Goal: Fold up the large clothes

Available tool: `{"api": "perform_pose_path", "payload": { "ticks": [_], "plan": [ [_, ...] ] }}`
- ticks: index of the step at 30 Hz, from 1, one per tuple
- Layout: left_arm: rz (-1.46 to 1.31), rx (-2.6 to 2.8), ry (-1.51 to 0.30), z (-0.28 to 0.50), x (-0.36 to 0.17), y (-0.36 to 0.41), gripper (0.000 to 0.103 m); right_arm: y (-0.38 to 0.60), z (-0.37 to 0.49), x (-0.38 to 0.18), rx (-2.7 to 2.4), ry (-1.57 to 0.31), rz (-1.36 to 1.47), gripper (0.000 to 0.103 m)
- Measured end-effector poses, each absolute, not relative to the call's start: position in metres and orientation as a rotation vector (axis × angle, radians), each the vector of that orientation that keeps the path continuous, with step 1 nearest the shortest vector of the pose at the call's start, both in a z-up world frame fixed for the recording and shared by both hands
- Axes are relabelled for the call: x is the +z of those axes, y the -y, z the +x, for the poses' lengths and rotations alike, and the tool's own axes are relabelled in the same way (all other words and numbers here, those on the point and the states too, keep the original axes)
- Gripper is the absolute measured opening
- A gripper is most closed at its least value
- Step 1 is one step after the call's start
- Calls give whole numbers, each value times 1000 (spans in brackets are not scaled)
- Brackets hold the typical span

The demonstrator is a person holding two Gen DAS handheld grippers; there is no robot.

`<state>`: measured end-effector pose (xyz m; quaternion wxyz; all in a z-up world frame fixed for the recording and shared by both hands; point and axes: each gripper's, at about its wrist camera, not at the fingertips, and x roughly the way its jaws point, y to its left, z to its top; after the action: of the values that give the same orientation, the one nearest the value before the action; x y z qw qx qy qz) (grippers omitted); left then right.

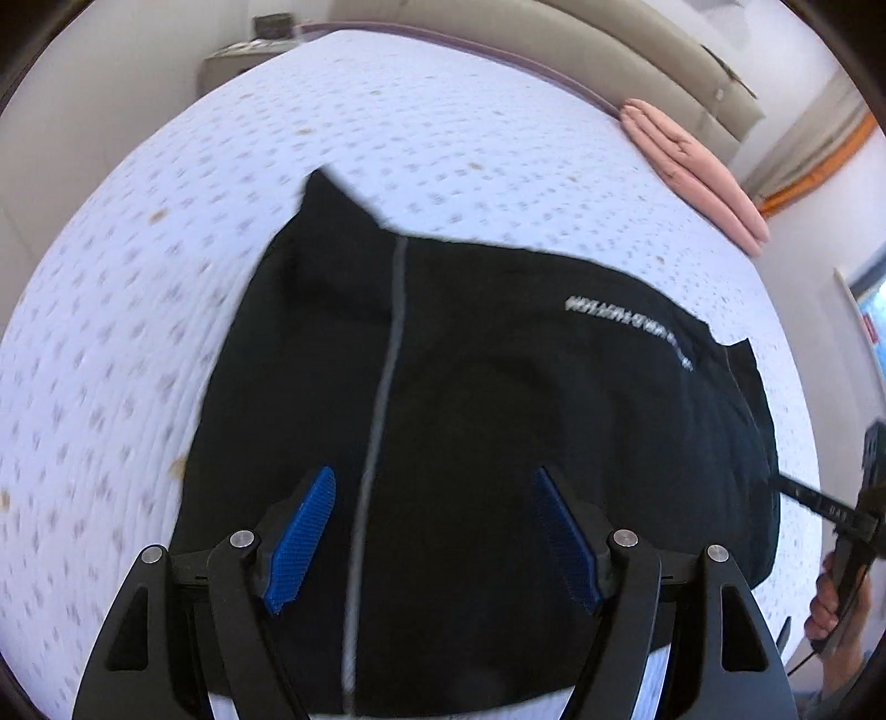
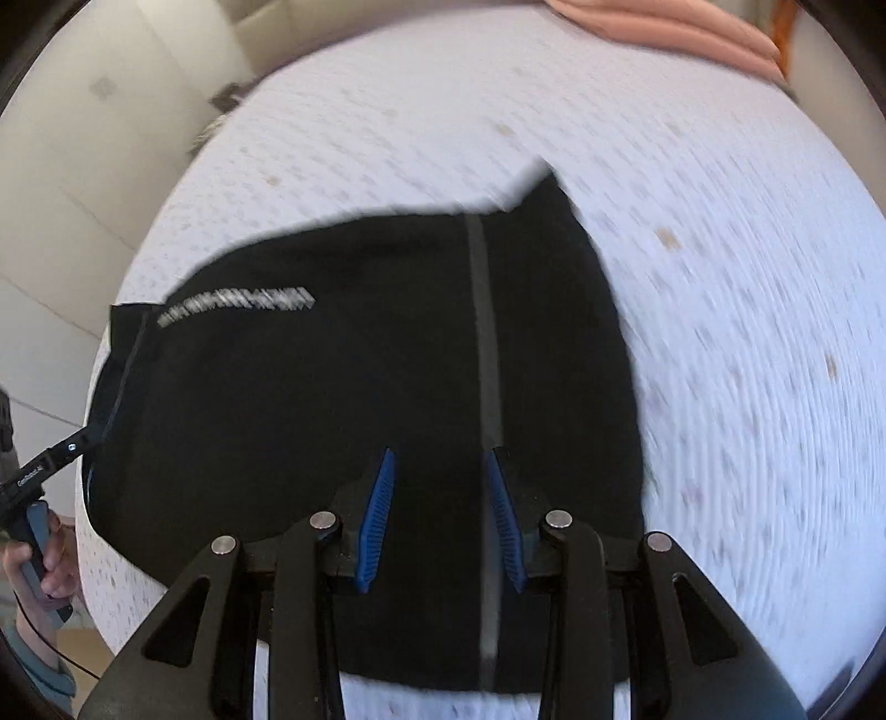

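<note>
A black garment (image 1: 498,399) with a grey stripe and white lettering lies folded on the white dotted bed; it also shows in the right wrist view (image 2: 343,387). My left gripper (image 1: 434,487) hovers over its near part with blue pads wide apart, holding nothing. My right gripper (image 2: 440,471) hovers over the garment by the grey stripe, its pads partly apart and empty. Each gripper's tip appears at the garment's side edge in the other view: the right one in the left wrist view (image 1: 786,487), the left one in the right wrist view (image 2: 83,437).
The white dotted bed sheet (image 1: 166,288) surrounds the garment. A folded pink cloth (image 1: 692,171) lies at the bed's far right edge, also seen in the right wrist view (image 2: 664,27). A beige headboard (image 1: 637,55) and a nightstand (image 1: 243,55) stand beyond the bed.
</note>
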<state>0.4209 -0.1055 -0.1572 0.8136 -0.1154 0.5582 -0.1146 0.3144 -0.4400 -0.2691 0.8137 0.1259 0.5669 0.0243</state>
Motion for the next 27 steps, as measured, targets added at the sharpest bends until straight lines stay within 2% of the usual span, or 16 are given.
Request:
{"api": "perform_pose_path", "payload": {
  "ticks": [5,9,10,12,13,14,15,22,27],
  "plan": [
    [-240,-203,-1298,419,-193,99,76,460,291,-294,21,-1300,293,38],
    [-156,-195,-1293,420,-184,108,76,459,297,-297,31,-1338,254,40],
    [-154,-200,-1278,420,-177,107,76,460,297,-293,37,-1330,255,45],
    [-189,-209,-1234,419,-160,95,76,469,295,-279,37,-1294,273,60],
    [-220,-214,-1221,420,-153,85,76,475,294,-275,39,-1275,289,73],
    [-243,-211,-1219,422,-151,77,76,483,293,-270,43,-1253,310,82],
    [-269,-205,-1228,424,-151,69,77,491,293,-268,46,-1236,330,84],
    [-341,-178,-1335,451,-191,29,77,525,313,-281,47,-1229,417,84],
    [-493,-287,-1387,469,-226,15,77,522,329,-300,67,-1239,421,84]
  ]
}}
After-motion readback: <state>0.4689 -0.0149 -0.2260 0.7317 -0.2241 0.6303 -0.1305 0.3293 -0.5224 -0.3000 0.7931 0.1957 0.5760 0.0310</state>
